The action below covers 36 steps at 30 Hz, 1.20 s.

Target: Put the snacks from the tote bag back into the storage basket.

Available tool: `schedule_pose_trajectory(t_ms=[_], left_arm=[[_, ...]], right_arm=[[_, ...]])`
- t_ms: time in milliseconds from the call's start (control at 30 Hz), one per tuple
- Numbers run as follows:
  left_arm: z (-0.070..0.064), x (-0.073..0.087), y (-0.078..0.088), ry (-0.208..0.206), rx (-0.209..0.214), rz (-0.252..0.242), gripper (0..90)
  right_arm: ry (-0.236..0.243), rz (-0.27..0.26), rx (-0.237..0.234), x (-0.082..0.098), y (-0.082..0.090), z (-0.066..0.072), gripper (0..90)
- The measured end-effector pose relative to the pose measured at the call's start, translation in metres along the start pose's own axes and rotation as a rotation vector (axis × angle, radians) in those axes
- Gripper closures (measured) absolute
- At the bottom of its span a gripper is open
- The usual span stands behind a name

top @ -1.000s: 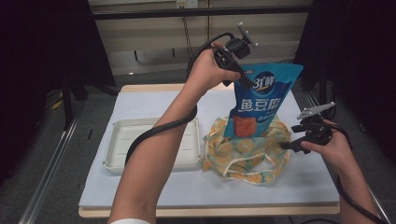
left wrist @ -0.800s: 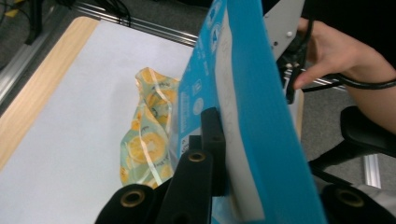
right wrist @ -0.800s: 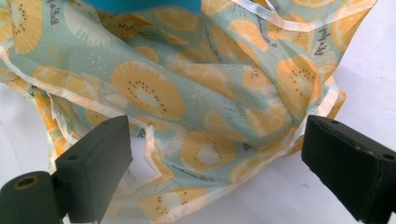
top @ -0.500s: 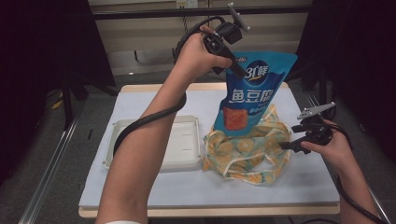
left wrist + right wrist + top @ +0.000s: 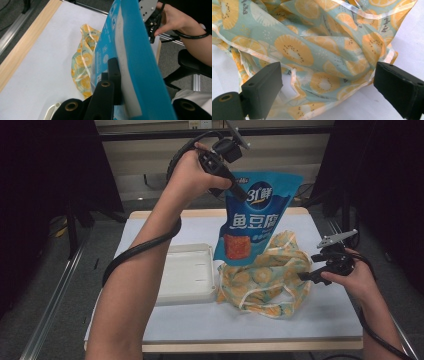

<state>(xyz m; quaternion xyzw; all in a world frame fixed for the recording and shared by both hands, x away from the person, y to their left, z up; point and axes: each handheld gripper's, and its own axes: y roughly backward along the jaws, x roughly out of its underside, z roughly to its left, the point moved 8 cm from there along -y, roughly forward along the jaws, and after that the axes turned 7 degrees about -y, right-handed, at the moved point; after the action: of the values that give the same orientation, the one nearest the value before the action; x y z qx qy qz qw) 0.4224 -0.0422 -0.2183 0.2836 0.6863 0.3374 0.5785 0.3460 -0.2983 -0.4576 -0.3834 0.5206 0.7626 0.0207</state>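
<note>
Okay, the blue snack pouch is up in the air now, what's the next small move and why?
Probably carry the blue pouch left and set it into the white tray. The left claw is shut on its top corner and the pouch hangs clear above the fruit-print bag, so it looks freed. The right claw stands open beside the bag's fabric and can stay there.

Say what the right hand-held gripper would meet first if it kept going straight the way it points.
Probably the orange-slice print bag: the right hand-held gripper has open jaws facing the crumpled fabric lying on the white table cover, with nothing between. How near the fabric is cannot be judged.
</note>
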Motion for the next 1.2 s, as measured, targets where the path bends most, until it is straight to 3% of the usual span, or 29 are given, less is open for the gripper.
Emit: schedule_pose_trajectory(t_ms=[1200], left_arm=[[0.009,0.057,0.026,0.049,-0.025,0.021,90.0]], right_arm=[[0.003,0.005,-0.002,-0.002,0.000,0.005,7.5]])
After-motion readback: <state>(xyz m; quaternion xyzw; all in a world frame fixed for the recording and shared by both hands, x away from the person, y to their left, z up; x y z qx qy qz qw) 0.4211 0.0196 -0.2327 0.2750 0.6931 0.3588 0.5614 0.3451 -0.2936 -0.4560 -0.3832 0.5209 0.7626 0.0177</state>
